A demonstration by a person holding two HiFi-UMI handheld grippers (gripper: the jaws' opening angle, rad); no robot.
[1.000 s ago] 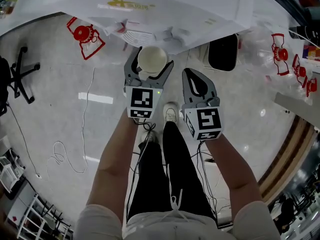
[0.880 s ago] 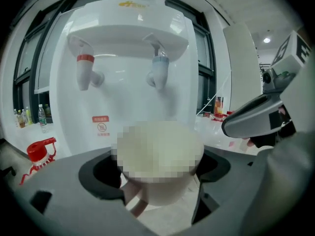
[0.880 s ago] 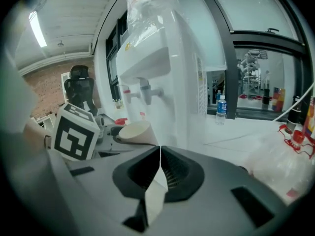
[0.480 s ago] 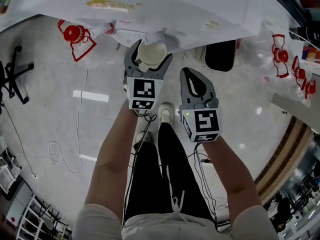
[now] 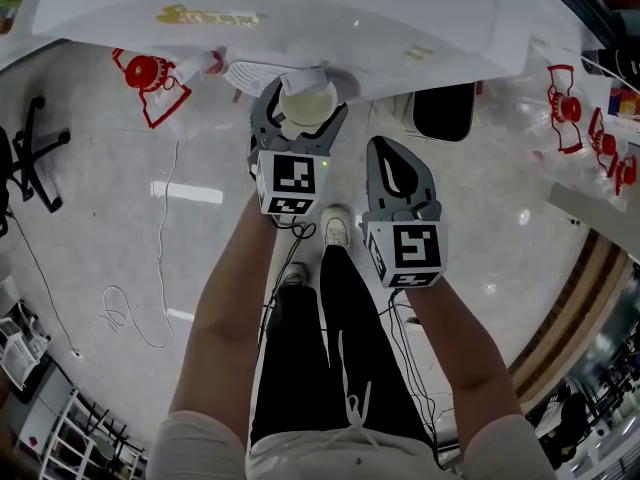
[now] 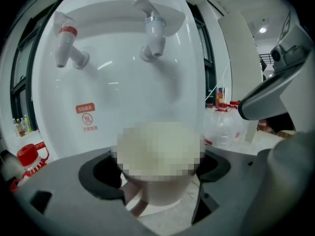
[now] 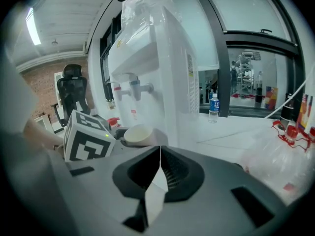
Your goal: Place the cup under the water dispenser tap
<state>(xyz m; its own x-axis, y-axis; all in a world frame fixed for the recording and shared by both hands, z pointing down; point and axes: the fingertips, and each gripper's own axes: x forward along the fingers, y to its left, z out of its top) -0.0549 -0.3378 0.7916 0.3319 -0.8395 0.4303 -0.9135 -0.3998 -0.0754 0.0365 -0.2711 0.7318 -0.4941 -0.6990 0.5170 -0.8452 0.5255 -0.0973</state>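
Two taps show on the front of the dispenser (image 6: 123, 87) in the left gripper view: a red-marked tap (image 6: 66, 45) at left and a plain tap (image 6: 153, 33) at right. The left gripper (image 5: 303, 120) is clamped on the cup (image 6: 162, 193), one jaw on each side of its wall. The cup is upright, mouth up. In that view it sits roughly in line with the plain tap but well below it. In the head view it lies at the dispenser's near edge. The right gripper (image 5: 398, 173) is just right of the left one, jaws together, nothing in them.

Assessment: the step in hand is carrying the cup in under a tap.

Recommended: keep the cup level and advance it until its mouth centres beneath the spout. Set it down fully before loosening the jaws. The resting surface below the taps is hidden behind cup and jaws, so the descent should be slow.

Risk: a light cup released above the surface may tip.
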